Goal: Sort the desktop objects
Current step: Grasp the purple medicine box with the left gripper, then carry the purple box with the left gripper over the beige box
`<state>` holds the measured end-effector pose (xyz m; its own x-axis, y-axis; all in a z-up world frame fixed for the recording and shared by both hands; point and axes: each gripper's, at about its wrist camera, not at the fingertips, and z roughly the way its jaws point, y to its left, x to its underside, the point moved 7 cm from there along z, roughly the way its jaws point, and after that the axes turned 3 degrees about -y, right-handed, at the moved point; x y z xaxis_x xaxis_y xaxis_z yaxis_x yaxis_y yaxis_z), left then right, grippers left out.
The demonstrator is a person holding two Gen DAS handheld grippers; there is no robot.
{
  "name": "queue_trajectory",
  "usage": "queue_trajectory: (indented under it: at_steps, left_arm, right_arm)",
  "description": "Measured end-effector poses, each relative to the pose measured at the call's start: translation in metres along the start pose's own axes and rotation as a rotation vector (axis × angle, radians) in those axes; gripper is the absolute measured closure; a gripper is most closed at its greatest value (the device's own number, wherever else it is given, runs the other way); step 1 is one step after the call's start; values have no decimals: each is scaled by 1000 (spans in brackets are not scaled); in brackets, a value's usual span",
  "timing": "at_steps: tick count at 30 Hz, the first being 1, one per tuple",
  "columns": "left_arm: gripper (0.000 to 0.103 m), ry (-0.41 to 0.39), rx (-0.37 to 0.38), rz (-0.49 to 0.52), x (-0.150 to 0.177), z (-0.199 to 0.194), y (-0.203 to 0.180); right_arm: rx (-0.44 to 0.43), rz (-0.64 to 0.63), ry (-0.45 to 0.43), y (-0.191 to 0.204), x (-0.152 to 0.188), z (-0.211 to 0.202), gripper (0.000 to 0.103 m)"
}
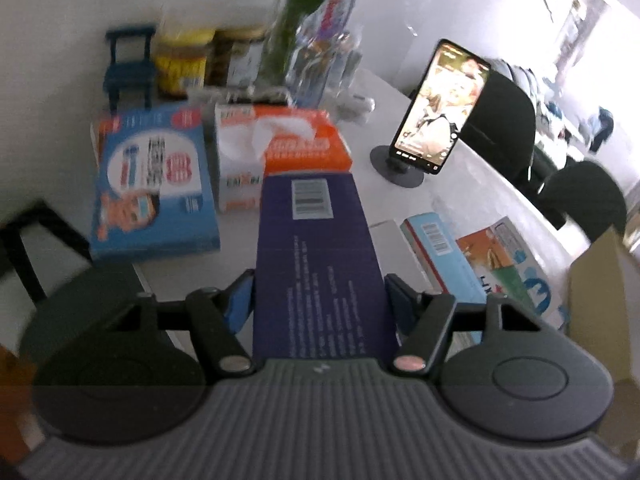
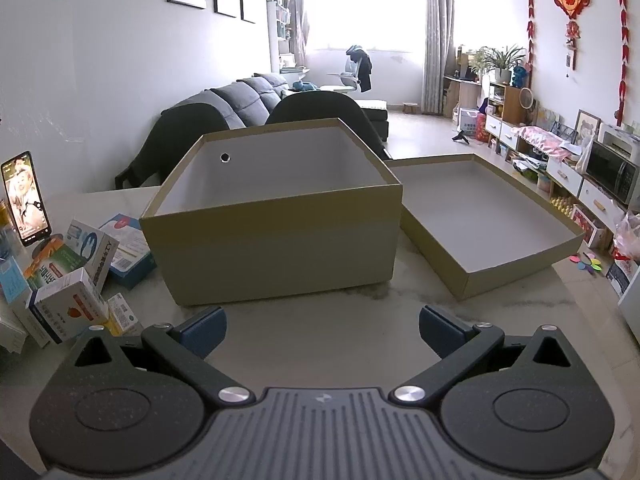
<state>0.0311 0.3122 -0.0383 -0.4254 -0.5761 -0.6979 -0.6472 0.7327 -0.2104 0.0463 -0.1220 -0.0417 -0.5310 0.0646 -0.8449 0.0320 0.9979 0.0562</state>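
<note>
My left gripper (image 1: 320, 300) is shut on a long dark purple box (image 1: 316, 264) with a barcode, held above the table. Beyond it lie a blue box (image 1: 154, 184) and an orange-and-white tissue box (image 1: 280, 140). To its right lie several small medicine boxes (image 1: 480, 264). My right gripper (image 2: 322, 332) is open and empty, low over the table in front of an open brown cardboard box (image 2: 276, 216). The box's lid (image 2: 488, 220) lies upturned to its right. Small medicine boxes (image 2: 72, 276) also show at the left of the right wrist view.
A phone on a stand (image 1: 436, 112) plays video at the table's back right; it also shows in the right wrist view (image 2: 26, 200). Jars (image 1: 184, 64), a small blue chair (image 1: 130, 68), a vase and bottles stand along the wall. Black chairs (image 1: 580, 196) sit beyond the table edge.
</note>
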Motion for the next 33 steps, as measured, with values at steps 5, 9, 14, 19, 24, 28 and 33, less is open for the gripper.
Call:
queue_trajectory:
  at_steps: [5,9,14,19,24,28,33]
  left_arm:
    - [37,50,-2,86,11,11,-6]
    - [38,41,-17,84,13,16,-2]
    - [40,-15,-17,84,10,5,-5]
    - [40,-95,-29,111,-3,-14,-13]
    - [40,-150,-15,115,-13,-31,-21]
    - [40,-210,-16,131,-22,-49,-31]
    - [40,-249,36,140,-33,-67,-51]
  right_arm:
    - [-5,-2,2,1,1,0,0]
    - [0,-1,2,-2,1,0,0]
    - [5,17,3,-7,1,1,0]
    - [4,19,1,-8,0,1,0]
    - [1,22,1,-10,-1,1,0]
    - [-1,27,-5,-12,-4,0,0]
    - [-1,35,-13,-17,-11,1,0]
